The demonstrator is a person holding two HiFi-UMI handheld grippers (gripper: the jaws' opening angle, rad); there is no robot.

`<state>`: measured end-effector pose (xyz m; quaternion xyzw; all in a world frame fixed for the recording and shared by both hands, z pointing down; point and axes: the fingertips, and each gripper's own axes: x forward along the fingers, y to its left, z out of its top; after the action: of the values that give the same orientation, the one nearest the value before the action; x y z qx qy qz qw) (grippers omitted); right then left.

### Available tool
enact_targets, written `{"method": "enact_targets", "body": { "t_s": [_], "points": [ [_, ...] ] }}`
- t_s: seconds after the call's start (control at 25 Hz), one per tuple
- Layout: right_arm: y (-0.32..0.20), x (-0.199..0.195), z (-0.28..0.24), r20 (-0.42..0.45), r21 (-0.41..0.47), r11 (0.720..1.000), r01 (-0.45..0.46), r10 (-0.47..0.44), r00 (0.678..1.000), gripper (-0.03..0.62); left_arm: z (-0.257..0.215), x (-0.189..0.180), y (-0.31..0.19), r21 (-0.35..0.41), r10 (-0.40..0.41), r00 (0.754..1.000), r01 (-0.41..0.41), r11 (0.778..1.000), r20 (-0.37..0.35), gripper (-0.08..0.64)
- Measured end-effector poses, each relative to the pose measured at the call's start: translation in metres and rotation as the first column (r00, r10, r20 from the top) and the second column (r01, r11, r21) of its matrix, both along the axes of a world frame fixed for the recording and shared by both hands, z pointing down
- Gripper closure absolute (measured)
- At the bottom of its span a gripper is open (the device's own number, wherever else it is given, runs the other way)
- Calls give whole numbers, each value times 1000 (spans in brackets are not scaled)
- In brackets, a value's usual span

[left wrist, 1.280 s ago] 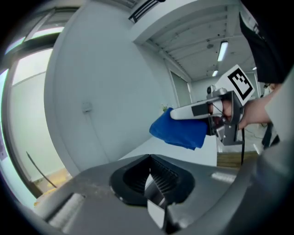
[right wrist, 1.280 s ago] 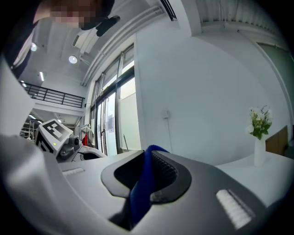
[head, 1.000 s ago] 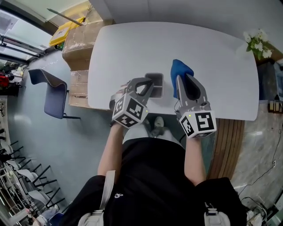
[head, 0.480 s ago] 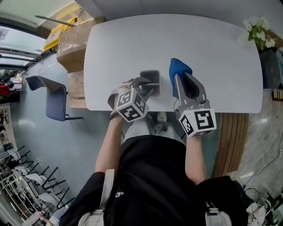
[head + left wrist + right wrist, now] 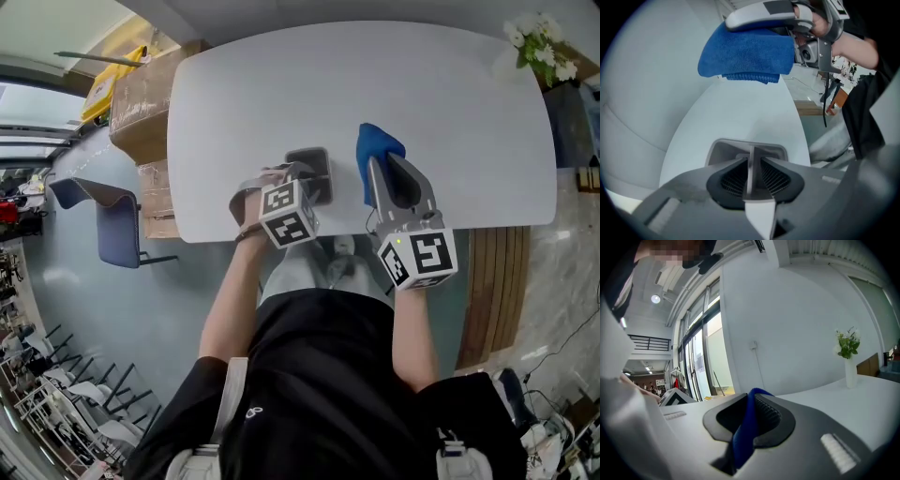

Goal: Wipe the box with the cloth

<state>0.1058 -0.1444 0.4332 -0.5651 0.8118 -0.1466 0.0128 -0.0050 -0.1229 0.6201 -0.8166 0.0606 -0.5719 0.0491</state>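
the step in hand, as i judge it, is steadying the box so the wipe can start. with my left gripper i should settle straight down over the box's upright wall, close on it squarely and firmly, and keep the box flat on the table near the front edge, so it neither tips nor skates when rubbed. then my right gripper should bring the cloth across to the box, lay a broad fold on it and not only a corner, and rub with light, even pressure away from the held wall, so the two grippers don't collide.

my left jaws have just been opening and now stand spread. they point steeply down and straddle a thin wall of the grey box. the wall sits between the ribbed pads, close on both sides, but i see no pinch on it yet, so the box rests on the table on its own.

my right jaws are pressed together on the blue cloth. a fold runs up between the pads, and the rest hangs bunched off the tips. the cloth is above the table, just beside the box on its right, not touching it.
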Motion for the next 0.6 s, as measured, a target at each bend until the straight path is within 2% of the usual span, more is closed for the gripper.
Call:
{"method": "enact_targets", "body": {
  "t_s": [0.36,0.6],
  "points": [
    [4,7,12,22,-22,999,-47,47,999,546,18,0,-10,31,116,982,-122,992,146,466],
    [7,16,16,28,-30,997,-72,73,997,546,25,4,-7,18,166,966,-172,985,197,477]
  ]
}}
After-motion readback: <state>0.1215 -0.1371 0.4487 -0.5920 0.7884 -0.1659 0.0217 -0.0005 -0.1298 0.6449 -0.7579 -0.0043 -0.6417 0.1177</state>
